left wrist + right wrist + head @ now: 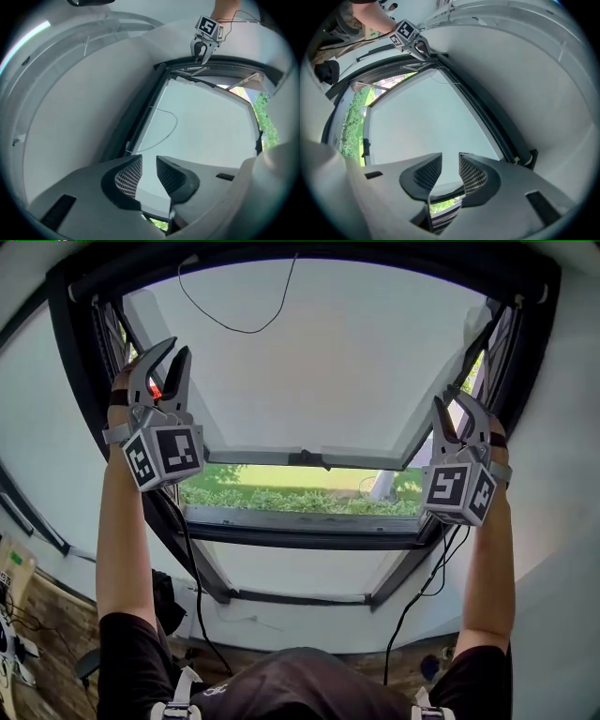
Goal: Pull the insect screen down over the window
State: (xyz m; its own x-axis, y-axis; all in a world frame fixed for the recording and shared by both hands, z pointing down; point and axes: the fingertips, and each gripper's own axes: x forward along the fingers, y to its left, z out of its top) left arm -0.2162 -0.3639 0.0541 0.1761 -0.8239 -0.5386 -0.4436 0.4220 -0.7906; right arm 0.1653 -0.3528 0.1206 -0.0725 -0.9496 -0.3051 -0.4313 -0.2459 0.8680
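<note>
The pale insect screen (309, 362) covers the upper part of the black-framed window (80, 362). Its bottom bar (309, 458) hangs level above a strip of green outdoors (300, 491). A thin pull cord (234, 326) loops across the screen. My left gripper (176, 348) is raised at the screen's left edge, open, nothing between its pads. My right gripper (455, 399) is up at the right edge, also open and empty. In the left gripper view the jaws (147, 159) stand apart over the screen (206, 126); the right gripper (202, 51) shows far off. The right gripper view shows parted jaws (450, 157) and the left gripper (423, 47).
A lower window sash (300, 532) runs under the green strip. Black cables (192, 587) hang down along the frame on both sides. White wall surrounds the window. Clutter and wooden floor lie at the bottom left (19, 615).
</note>
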